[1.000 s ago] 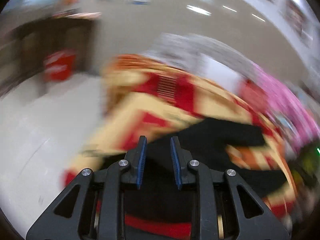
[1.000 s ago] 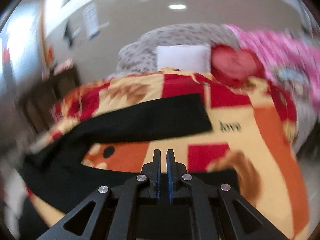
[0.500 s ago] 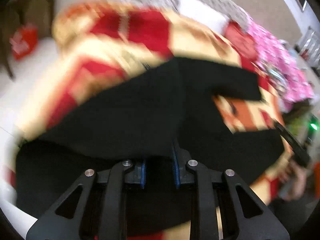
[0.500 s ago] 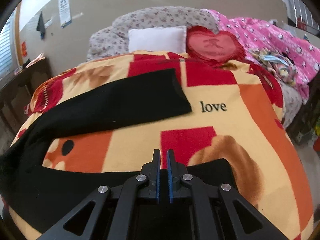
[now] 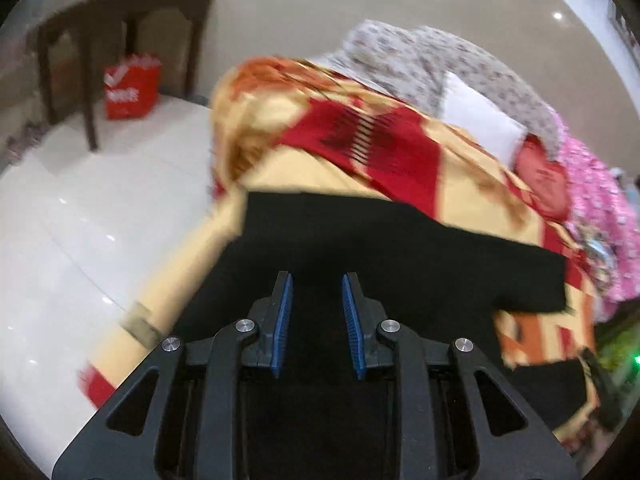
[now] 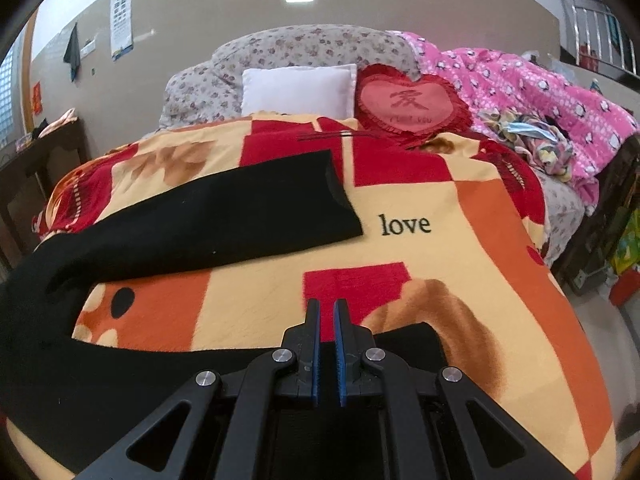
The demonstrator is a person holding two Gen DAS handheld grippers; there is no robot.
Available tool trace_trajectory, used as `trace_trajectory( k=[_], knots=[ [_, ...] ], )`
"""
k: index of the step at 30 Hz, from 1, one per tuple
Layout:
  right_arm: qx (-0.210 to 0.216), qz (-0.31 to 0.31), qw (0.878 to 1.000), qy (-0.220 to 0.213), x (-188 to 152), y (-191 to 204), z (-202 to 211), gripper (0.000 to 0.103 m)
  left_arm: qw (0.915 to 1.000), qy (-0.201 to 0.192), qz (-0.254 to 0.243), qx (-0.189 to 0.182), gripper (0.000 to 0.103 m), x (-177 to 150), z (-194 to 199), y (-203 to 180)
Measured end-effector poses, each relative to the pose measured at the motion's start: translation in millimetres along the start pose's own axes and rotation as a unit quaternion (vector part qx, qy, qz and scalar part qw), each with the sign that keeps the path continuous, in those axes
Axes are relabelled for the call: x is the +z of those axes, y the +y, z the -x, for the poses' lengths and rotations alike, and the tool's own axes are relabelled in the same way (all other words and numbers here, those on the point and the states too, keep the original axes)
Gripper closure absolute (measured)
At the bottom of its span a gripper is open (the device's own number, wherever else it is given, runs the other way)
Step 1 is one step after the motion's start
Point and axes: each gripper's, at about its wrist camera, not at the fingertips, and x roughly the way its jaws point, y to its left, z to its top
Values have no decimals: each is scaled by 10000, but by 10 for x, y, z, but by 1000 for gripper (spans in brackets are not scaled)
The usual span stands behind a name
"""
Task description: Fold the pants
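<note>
Black pants (image 5: pixel 400 264) lie spread on a red, orange and cream blanket (image 5: pixel 320 168) over a bed. My left gripper (image 5: pixel 316 280) hovers over their wide part. Its jaws are opening, and the blue pads stand apart. Black cloth shows through the gap, but the pads do not press on it. In the right wrist view one leg (image 6: pixel 224 216) stretches toward the word "love", and the other leg (image 6: pixel 120 380) runs along the near edge. My right gripper (image 6: pixel 327 304) is shut above that near leg's edge. I see no cloth pinched between its pads.
A dark wooden table (image 5: pixel 120 20) and a red bag (image 5: pixel 132 88) stand on the pale floor (image 5: pixel 80 220) left of the bed. At the head lie a white pillow (image 6: pixel 298 90), a red heart cushion (image 6: pixel 412 102) and a pink quilt (image 6: pixel 540 88).
Half a second ago black cloth covered the left fingertips. Now they stand bare above the pants, with the view swung toward the bed's left edge. The right gripper stayed shut and sank slightly.
</note>
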Motion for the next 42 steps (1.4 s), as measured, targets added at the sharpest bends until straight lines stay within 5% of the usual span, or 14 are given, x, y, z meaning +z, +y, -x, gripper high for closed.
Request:
trace_trajectory(
  k=[3, 6, 12, 17, 22, 27, 30, 38, 42],
  knots=[
    [128, -338, 9993, 90, 5, -131, -45, 98, 9983, -37, -418, -410, 80, -235, -25, -408],
    [743, -1014, 9918, 245, 75, -383, -136, 98, 9948, -197, -834, -553, 80, -449, -47, -645],
    [1318, -2007, 9654, 1020, 454, -691, -640, 93, 9928, -382, -1086, -334, 67, -628, -169, -761],
    [1949, -3314, 9109, 1495, 483, -847, -1063, 75, 9938, -386, -995, -315, 67, -617, -195, -719],
    [1868, -3803, 8954, 1373, 455, -884, -1211, 73, 9939, -384, -998, -268, 67, -627, -219, -722],
    [1916, -3727, 9005, 1164, 528, -831, -1300, 73, 9933, -409, -1068, -194, 67, -641, -238, -754],
    [1611, -3555, 9144, 1073, 546, -866, -1239, 98, 9934, -408, -1054, -203, 67, -640, -231, -749],
    [946, -2958, 9484, 638, 555, -992, -603, 100, 9927, -500, -1060, -298, 67, -652, -180, -739],
    [809, -2980, 9489, 645, 388, -1091, -309, 100, 9912, -612, -1061, -499, 67, -654, -110, -719]
  ],
)
